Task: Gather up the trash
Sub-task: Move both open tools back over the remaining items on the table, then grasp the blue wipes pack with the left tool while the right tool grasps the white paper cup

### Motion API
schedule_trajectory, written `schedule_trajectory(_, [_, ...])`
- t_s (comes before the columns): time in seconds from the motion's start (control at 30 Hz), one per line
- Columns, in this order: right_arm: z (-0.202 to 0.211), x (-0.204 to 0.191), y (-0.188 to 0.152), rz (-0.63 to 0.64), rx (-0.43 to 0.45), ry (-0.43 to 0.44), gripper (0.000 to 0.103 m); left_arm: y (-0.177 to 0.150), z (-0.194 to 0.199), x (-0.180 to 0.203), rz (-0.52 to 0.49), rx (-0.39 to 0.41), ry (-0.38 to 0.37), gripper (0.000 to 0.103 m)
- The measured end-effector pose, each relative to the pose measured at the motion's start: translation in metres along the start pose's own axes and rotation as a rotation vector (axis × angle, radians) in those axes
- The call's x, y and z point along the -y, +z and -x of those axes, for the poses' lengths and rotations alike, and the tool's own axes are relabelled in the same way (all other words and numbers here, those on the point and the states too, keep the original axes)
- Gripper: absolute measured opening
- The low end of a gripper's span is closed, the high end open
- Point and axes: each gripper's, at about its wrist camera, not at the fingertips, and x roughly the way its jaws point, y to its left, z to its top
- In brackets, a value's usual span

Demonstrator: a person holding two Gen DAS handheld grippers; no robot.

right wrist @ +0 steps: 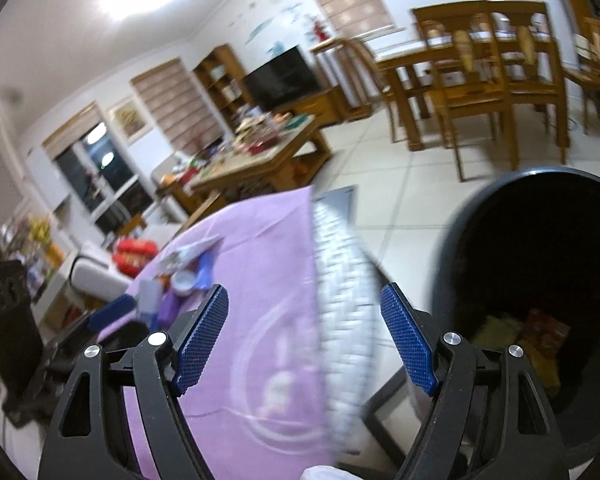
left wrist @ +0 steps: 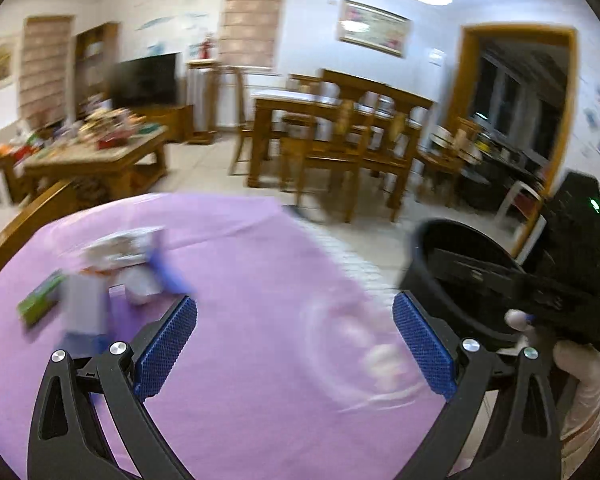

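Trash (left wrist: 112, 276) lies in a blurred heap toward the far left part of the table (left wrist: 260, 420), on the purple cloth: a green box (left wrist: 40, 300) at the left edge, a pale carton (left wrist: 85, 308), a white wrapper (left wrist: 120, 246) behind and a small white cup (right wrist: 184, 281) among them. Left gripper (left wrist: 294, 348) hovers over the cloth with its blue pads (left wrist: 166, 350) spread wide and nothing between them; the heap sits just beyond its left finger. Right gripper (right wrist: 304, 340) is also spread wide and empty, above the table's right edge, where a white woven trim (right wrist: 340, 320) hangs. Beside that edge stands a black bin (right wrist: 540, 280) on the tiled floor, with yellow and red wrappers (right wrist: 536, 332) at its bottom. In the left view the right gripper's dark body, held by a gloved hand (left wrist: 580, 372), hangs over the bin's rim.
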Motion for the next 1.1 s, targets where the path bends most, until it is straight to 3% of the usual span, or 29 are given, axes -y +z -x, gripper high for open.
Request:
schedule_trajectory(0.13, [-0.031,-0.043,-0.002,0.040,-0.058,0.062,0.078,0.002,0.009,-0.066,0.122,-0.009,0.073,0.098])
schedule_trajectory(0.27, [-0.066,-0.090,0.005,0.090,-0.123,0.141,0.078,-0.005,0.007,-0.120,0.151,-0.114,0.148,0.097])
schedule_trajectory(0.4, [-0.104,-0.144,0.011,0.144,-0.182,0.209,0.078,-0.017,-0.007,-0.145,0.122,-0.234,0.131,0.097])
schedule_trajectory(0.6, [-0.162,-0.208,0.015,0.242,-0.281,0.179,0.075,-0.027,-0.020,-0.156,0.066,-0.320,0.091,0.095])
schedule_trajectory(0.7, [-0.201,-0.229,0.009,0.278,-0.349,0.108,0.066,-0.031,-0.027,-0.156,0.051,-0.346,0.076,0.085])
schedule_trajectory(0.83, [-0.226,-0.240,0.001,0.301,-0.389,0.092,0.049,-0.031,-0.024,-0.156,0.040,-0.327,0.077,0.081])
schedule_trajectory(0.97, [-0.235,-0.245,-0.004,0.339,-0.390,0.090,0.044,-0.031,-0.021,-0.166,0.055,-0.313,0.091,0.051])
schedule_trajectory(1.1, [-0.232,-0.247,-0.004,0.332,-0.369,0.113,0.041,-0.030,-0.020,-0.174,0.088,-0.306,0.053,0.041])
